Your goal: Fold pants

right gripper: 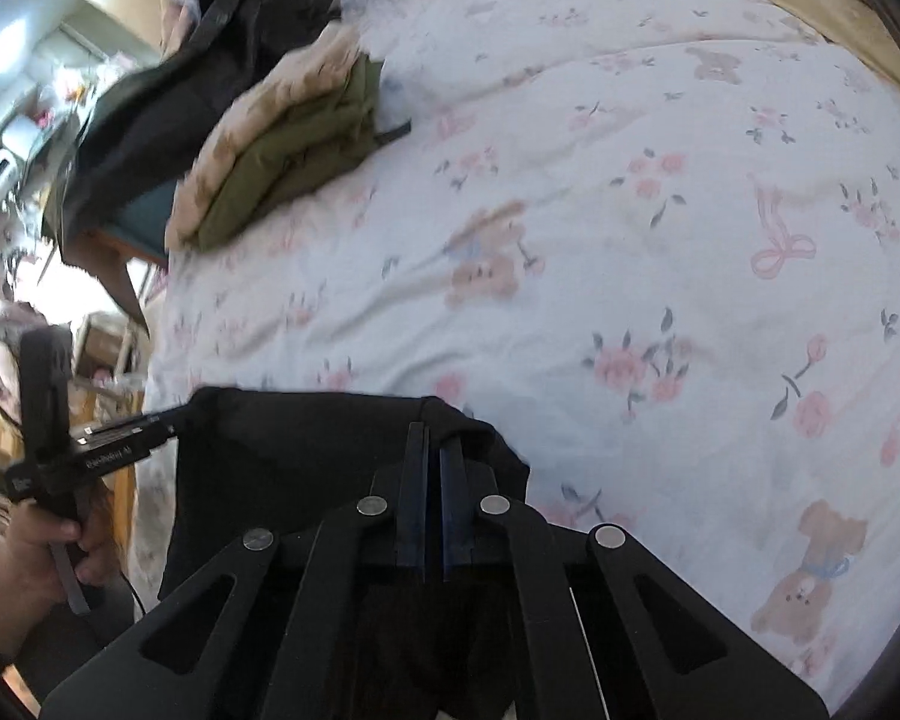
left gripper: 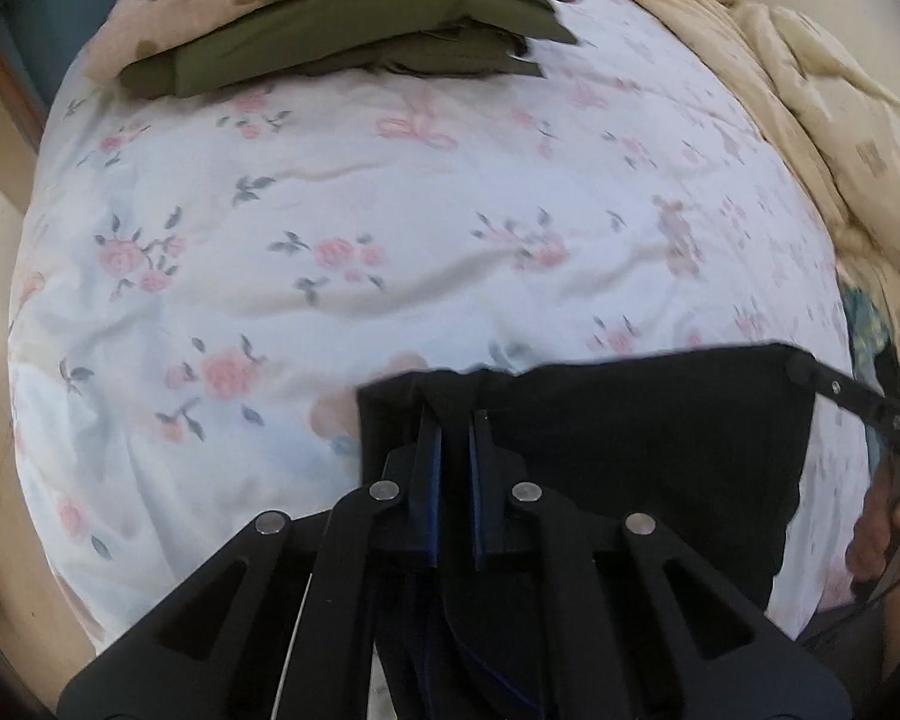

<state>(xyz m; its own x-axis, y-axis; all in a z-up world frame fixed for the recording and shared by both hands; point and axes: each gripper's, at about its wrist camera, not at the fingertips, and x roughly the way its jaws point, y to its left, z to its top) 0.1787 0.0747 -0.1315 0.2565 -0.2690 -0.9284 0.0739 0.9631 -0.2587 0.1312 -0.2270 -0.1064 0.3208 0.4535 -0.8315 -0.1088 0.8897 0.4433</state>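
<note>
Both jaws grip black pants (left gripper: 630,438) over a floral bedspread (left gripper: 390,228) — olive clothes (left gripper: 342,42) folded beyond.

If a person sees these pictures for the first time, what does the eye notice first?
The black pants, stretched near the cameras between the left gripper and the right gripper, both shut on the top edge. Behind lies the floral bedsheet, with folded olive pants at its far edge.
</note>
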